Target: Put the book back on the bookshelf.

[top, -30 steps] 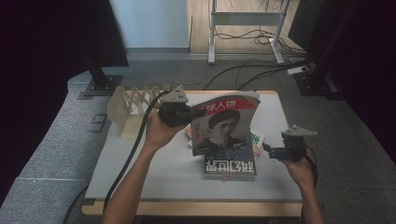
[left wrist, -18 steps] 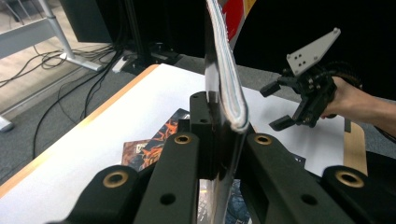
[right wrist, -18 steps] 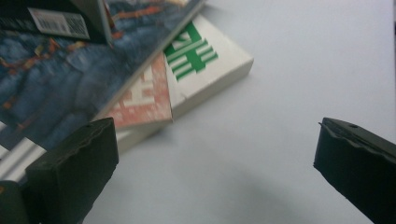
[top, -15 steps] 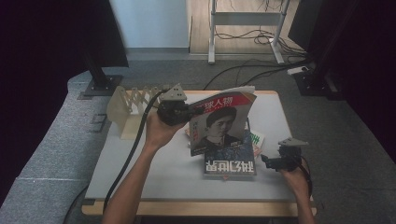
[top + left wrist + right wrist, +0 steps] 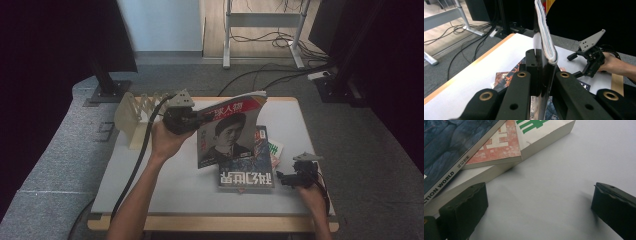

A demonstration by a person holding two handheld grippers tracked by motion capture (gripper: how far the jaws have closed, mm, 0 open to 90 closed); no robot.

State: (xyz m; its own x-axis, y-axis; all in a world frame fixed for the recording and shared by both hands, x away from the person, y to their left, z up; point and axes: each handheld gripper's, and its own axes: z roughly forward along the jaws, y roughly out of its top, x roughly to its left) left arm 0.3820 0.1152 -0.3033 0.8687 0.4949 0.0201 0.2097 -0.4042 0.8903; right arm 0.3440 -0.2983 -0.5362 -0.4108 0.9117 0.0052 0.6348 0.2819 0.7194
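My left hand-held gripper (image 5: 192,119) is clenched on the raised magazine (image 5: 230,127), spine upright. My right hand-held gripper (image 5: 283,179), jaws spread, sits low on the counter (image 5: 150,185); the book stack (image 5: 499,150) lies just ahead-left.

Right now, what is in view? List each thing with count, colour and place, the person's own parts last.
Magazine: one, portrait cover with red top, held upright over the table's middle.
Stacked books: three, dark blue on red-orange on white with green print, lying right of centre.
Rack: one, cream, table's far left corner.
Table: one, white top, wooden edge.
Left gripper: black, shut on the magazine's edge.
Right gripper: black, jaws open, low over the table beside the stack.
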